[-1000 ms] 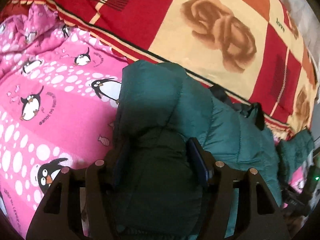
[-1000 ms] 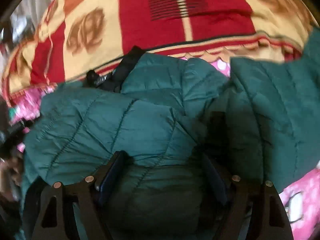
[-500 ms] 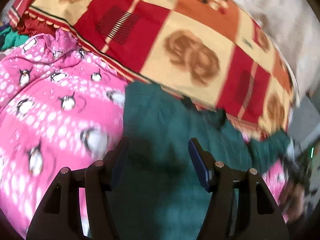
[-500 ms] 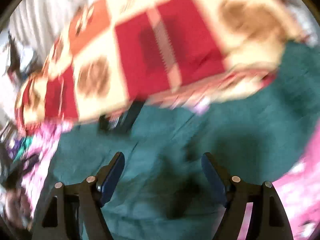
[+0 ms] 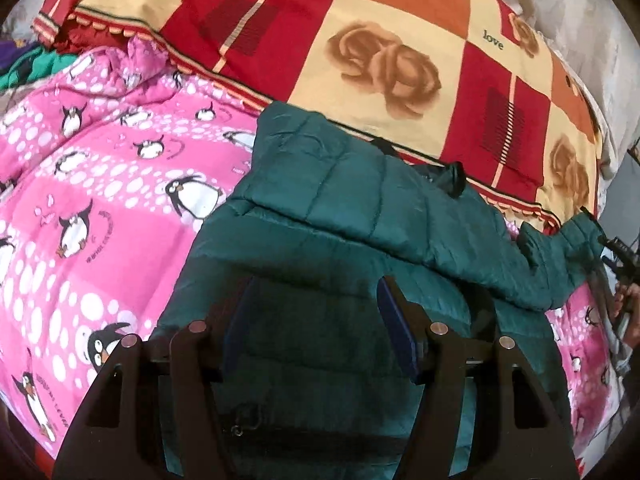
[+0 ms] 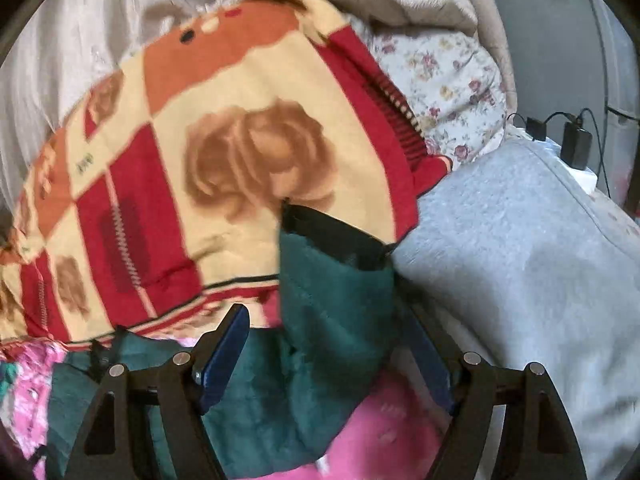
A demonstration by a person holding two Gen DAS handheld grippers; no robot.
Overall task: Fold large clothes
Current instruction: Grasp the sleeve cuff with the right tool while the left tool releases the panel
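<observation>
A dark green quilted jacket [image 5: 360, 216] lies on a pink penguin-print quilt [image 5: 100, 200], one sleeve folded across its body. My left gripper [image 5: 316, 320] is open and empty just above the jacket's lower body. In the right wrist view the other sleeve [image 6: 336, 304], with a black cuff [image 6: 332, 240], stands up between the wide-open fingers of my right gripper [image 6: 328, 344]; whether the fingers touch it is unclear. That sleeve also shows at the far right of the left wrist view [image 5: 576, 240], beside the right hand.
A red, cream and orange rose-patterned blanket [image 5: 380, 52] lies behind the jacket. A grey cover [image 6: 520, 260], a floral pillow [image 6: 448, 84] and black chargers with cables [image 6: 572, 144] are at the right. More clothes [image 5: 32, 64] are piled far left.
Both grippers have let go of the jacket and pulled back. The left one rose above the jacket's body. The right one swung out to the right, to the free sleeve.
</observation>
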